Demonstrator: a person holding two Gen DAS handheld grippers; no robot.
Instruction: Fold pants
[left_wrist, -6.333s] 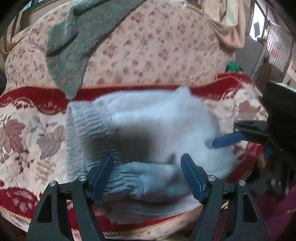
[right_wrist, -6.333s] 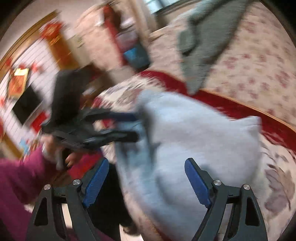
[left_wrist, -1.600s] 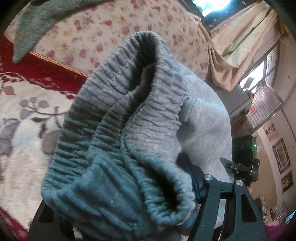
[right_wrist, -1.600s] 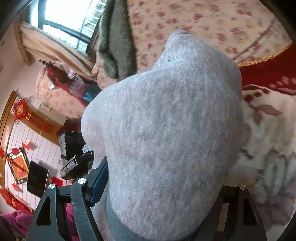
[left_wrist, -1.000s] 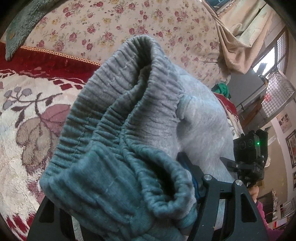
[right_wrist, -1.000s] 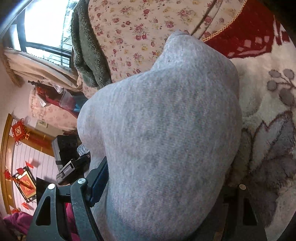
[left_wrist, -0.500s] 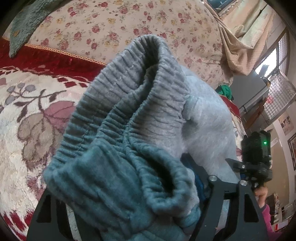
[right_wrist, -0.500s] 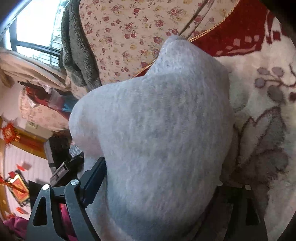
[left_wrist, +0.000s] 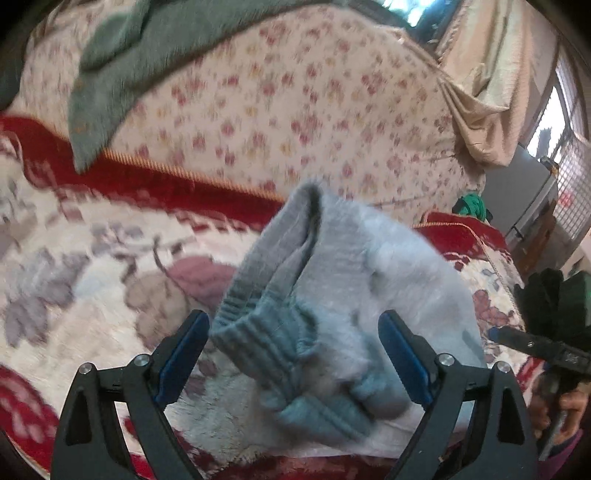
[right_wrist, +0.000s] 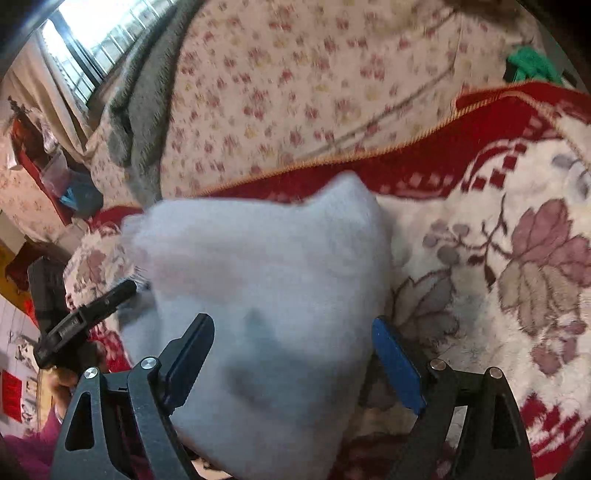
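Note:
The grey pants (left_wrist: 354, 295) lie folded in a compact bundle on the red and white floral blanket (left_wrist: 92, 280), with the ribbed waistband (left_wrist: 266, 347) toward my left gripper. My left gripper (left_wrist: 291, 354) is open, its blue-padded fingers on either side of the waistband end. In the right wrist view the pants (right_wrist: 266, 288) show as a smooth pale mound. My right gripper (right_wrist: 291, 354) is open around the near end of the bundle. Each gripper also shows in the other's view: the right one (left_wrist: 532, 343), the left one (right_wrist: 92, 310).
A floral sofa back (left_wrist: 295, 103) rises behind the blanket, with a grey-green fleece garment (left_wrist: 122, 59) draped over it. A green item (left_wrist: 472, 206) lies at the sofa's far end. Curtains and a window are beyond (left_wrist: 491, 74).
Both grippers have opened and let go of the pants, which now rest on the blanket. Both grippers have pulled back from the bundle.

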